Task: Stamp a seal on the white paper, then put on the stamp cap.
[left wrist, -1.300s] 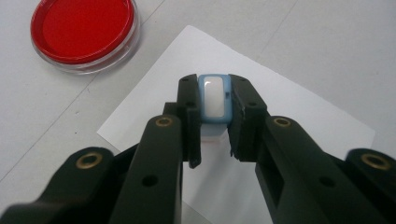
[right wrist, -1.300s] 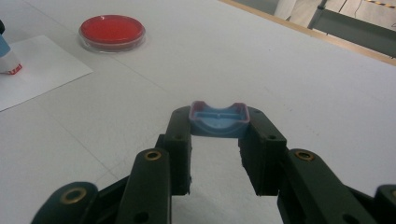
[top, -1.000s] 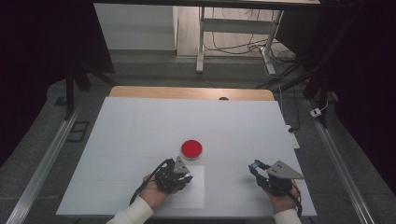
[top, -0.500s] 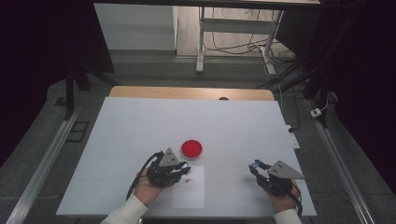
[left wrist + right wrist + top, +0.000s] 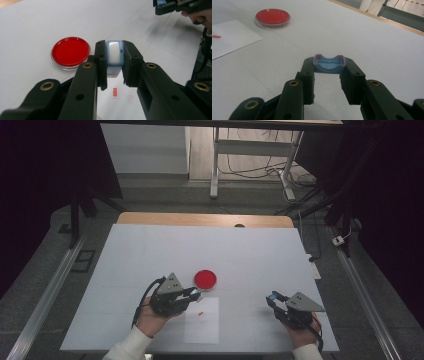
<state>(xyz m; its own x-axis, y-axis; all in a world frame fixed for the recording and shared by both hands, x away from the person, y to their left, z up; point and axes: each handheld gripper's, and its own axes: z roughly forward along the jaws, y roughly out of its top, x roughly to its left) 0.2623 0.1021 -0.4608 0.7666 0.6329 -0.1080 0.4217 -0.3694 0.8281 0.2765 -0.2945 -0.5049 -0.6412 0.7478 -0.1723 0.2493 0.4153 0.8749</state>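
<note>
White desk (image 5: 150, 245), dark surroundings. Left claw (image 5: 114, 63) is clenched on a blue-and-white stamp (image 5: 114, 53), raised above a paper sheet (image 5: 202, 327) at near centre. Just beyond lies a red ink dish (image 5: 205, 279). Right claw (image 5: 328, 72), near right, grips a blue cap (image 5: 328, 64).
</note>
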